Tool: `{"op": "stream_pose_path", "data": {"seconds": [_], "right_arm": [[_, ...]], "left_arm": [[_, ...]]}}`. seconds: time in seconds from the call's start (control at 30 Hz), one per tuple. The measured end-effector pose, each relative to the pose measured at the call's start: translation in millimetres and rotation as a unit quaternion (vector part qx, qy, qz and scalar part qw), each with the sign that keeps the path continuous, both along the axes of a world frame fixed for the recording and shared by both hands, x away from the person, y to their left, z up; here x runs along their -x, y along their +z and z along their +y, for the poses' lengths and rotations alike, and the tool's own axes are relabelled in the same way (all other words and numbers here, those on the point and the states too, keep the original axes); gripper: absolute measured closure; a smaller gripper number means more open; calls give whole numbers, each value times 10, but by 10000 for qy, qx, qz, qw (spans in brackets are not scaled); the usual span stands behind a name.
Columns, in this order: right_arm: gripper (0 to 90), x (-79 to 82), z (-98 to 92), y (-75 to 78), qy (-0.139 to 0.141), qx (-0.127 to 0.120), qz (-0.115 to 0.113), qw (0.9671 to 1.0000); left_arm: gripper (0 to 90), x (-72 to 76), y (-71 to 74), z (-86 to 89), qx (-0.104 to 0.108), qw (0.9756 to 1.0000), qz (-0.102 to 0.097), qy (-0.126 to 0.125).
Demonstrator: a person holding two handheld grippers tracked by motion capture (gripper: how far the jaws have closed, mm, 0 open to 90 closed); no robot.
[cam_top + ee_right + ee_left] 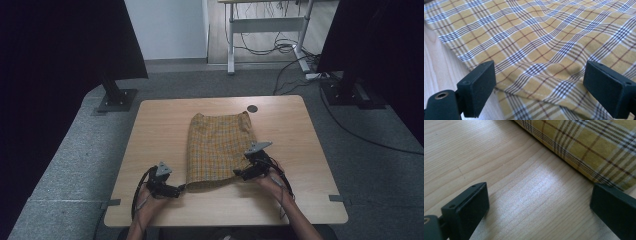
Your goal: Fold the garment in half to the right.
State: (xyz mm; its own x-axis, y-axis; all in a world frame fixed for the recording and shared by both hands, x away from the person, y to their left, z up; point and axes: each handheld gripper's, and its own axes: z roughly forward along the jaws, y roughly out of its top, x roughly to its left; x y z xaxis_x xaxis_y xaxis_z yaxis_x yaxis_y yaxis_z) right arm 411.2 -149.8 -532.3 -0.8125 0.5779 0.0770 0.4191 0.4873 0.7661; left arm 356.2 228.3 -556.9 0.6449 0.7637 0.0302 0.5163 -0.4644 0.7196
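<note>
Yellow plaid cloth (217, 150), folded into a long rectangle, lying flat on the pale wooden table (160, 125), running from the far middle toward the near edge, slightly right of the left hand and left of the right hand. Sitting at the near left corner of the cloth, left gripper (181, 189) with jaws spread wide and holding nothing; in the left gripper view, bare wood grain showing between the two black pads, folded hem of the cloth (584, 147) crossing the upper right, one pad just beside that hem, contact too close to call. Hovering at the near right edge of the cloth, right gripper (239, 173) likewise released, jaws parted with nothing pinched between them; in the right gripper view, checked fabric (541, 45) spreading out ahead of both pads, doubled layer of the hem lying low between them, strip of table (439, 72) visible at the left. Coming in from the bottom of the high view, both forearms, cables looping off each gripper. Showing on the far side of the table top, a small dark round grommet (252, 108), just beyond the far right corner of the cloth. Surrounding the table, grey carpet (75, 150)
</note>
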Motion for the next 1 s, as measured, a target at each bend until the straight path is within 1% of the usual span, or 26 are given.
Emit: {"op": "stream_pose_path", "data": {"seconds": [0.37,0.5,1.0], "right_arm": [[101,123,-145,50,-46,-47,-78,9999],[100,165,-230,70,-103,-111,-103,9998],[97,318,-561,134,-326,-202,-185,9991]], "left_arm": [[22,0,0,-1,1,10000,0,5],[22,0,0,-1,0,10000,0,4],[22,0,0,-1,1,10000,0,4]]}}
